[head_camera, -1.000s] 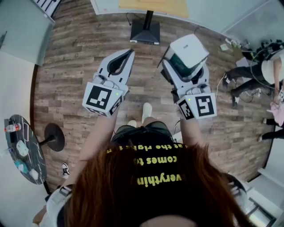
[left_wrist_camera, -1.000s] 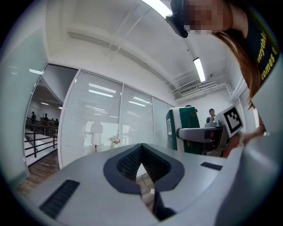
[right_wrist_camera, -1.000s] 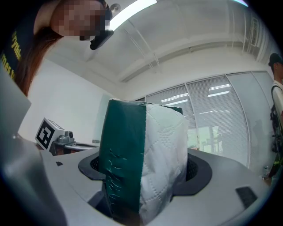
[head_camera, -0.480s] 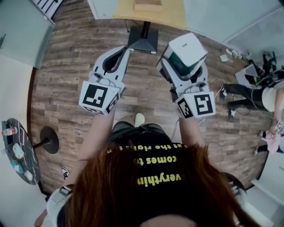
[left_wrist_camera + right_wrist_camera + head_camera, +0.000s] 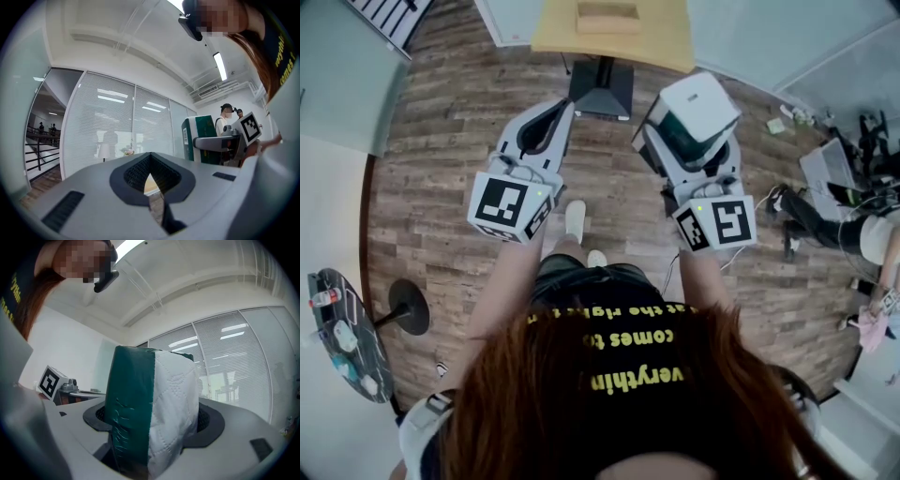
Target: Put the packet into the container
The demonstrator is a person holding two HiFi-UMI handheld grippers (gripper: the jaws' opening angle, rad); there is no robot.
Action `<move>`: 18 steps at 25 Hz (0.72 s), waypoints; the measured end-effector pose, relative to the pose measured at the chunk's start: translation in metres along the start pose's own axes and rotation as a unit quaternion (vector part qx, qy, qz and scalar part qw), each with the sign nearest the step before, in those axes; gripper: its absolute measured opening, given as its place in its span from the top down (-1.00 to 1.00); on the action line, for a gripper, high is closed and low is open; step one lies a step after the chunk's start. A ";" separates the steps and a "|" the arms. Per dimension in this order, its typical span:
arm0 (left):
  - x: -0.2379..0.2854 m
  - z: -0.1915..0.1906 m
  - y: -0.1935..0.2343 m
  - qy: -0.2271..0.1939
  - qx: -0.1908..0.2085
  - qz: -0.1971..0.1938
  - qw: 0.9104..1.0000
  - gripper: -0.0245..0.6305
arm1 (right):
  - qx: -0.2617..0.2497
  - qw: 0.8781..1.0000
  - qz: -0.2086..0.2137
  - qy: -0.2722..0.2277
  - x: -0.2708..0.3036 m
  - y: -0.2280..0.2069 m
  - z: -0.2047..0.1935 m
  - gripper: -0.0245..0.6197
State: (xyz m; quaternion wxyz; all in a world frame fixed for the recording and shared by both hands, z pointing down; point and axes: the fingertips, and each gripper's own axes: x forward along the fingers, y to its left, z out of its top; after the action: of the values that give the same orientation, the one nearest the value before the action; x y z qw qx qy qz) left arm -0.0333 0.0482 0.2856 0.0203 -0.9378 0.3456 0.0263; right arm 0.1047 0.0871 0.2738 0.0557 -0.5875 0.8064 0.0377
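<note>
My right gripper (image 5: 690,127) is shut on the packet (image 5: 694,114), a white and dark green quilted pack held above the wood floor. In the right gripper view the packet (image 5: 150,408) stands upright between the jaws and fills the middle. The left gripper (image 5: 566,106) is shut and holds nothing; in its own view the left gripper (image 5: 150,161) shows only a thin slit between its pads. The packet (image 5: 200,139) also shows there at the right. A tan box (image 5: 607,16) lies on a light wooden table (image 5: 666,42) at the top edge, ahead of both grippers.
The table's dark pedestal base (image 5: 602,77) stands on the plank floor between the grippers. A round dark side table (image 5: 342,361) with small items is at the far left. A person (image 5: 862,230) and cables are at the right. Glass partitions with blinds surround the room.
The wooden table and the tan box have come further into view at the top as the person walks toward them. Both grippers keep their pose, with the packet still clamped in the right one.
</note>
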 end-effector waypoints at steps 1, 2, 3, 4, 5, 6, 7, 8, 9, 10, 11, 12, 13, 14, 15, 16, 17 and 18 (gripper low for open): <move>0.007 -0.001 0.005 0.000 -0.001 -0.003 1.000 0.93 | -0.001 1.000 -0.002 0.000 0.007 -0.003 -0.001 -0.36; 0.014 -0.001 0.010 0.000 -0.002 -0.006 1.000 0.93 | -0.001 1.000 -0.004 0.000 0.015 -0.006 -0.002 -0.36; 0.021 -0.002 0.016 0.001 -0.003 -0.010 1.000 0.93 | -0.002 1.000 -0.006 0.000 0.023 -0.008 -0.003 -0.35; 0.029 -0.004 0.022 0.002 -0.004 -0.014 1.000 0.93 | -0.002 1.000 -0.008 0.000 0.033 -0.011 -0.004 -0.36; 0.036 -0.006 0.029 0.004 -0.005 -0.018 1.000 0.93 | -0.002 1.000 -0.010 0.000 0.043 -0.013 -0.005 -0.36; 0.044 -0.008 0.036 0.006 -0.007 -0.023 1.000 0.93 | -0.002 1.000 -0.012 0.001 0.053 -0.016 -0.007 -0.36; 0.051 -0.010 0.043 0.008 -0.008 -0.027 1.000 0.93 | -0.002 1.000 -0.014 0.001 0.063 -0.018 -0.008 -0.36; 0.058 -0.011 0.049 0.010 -0.009 -0.031 0.999 0.93 | -0.002 1.000 -0.015 0.001 0.073 -0.019 -0.008 -0.36; 0.064 -0.011 0.056 0.009 -0.009 -0.035 0.999 0.93 | -0.003 1.000 -0.017 0.001 0.082 -0.021 -0.009 -0.36; 0.071 -0.012 0.063 0.008 -0.008 -0.038 0.999 0.93 | -0.004 1.000 -0.018 0.000 0.091 -0.024 -0.009 -0.36; 0.078 -0.012 0.071 0.007 -0.008 -0.040 0.999 0.93 | -0.004 1.000 -0.019 0.000 0.100 -0.026 -0.010 -0.35; 0.085 -0.011 0.078 0.007 -0.008 -0.042 0.999 0.93 | -0.004 1.000 -0.020 0.000 0.110 -0.029 -0.011 -0.36; 0.092 -0.012 0.085 0.006 -0.008 -0.045 0.999 0.93 | -0.003 1.000 -0.020 0.001 0.120 -0.033 -0.013 -0.36; 0.099 -0.012 0.092 0.007 -0.007 -0.047 0.999 0.93 | -0.001 1.000 -0.021 0.002 0.130 -0.035 -0.015 -0.36; 0.105 -0.014 0.098 0.008 -0.006 -0.050 0.999 0.93 | 0.001 1.000 -0.021 0.002 0.140 -0.038 -0.017 -0.35; 0.111 -0.016 0.104 0.009 -0.006 -0.053 0.999 0.93 | 0.001 1.000 -0.021 0.001 0.150 -0.040 -0.018 -0.35; 0.117 -0.017 0.110 0.011 -0.007 -0.055 0.998 0.93 | 0.001 1.000 -0.021 0.000 0.159 -0.043 -0.019 -0.36; 0.123 -0.018 0.116 0.012 -0.007 -0.057 0.998 0.93 | 0.000 1.000 -0.021 -0.001 0.168 -0.046 -0.019 -0.36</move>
State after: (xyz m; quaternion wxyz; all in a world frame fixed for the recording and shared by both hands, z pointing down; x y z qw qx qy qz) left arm -0.0148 -0.1204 0.2934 0.0109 -0.9564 0.2913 0.0162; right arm 0.0960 -0.0882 0.2702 0.0573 -0.6046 0.7936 0.0377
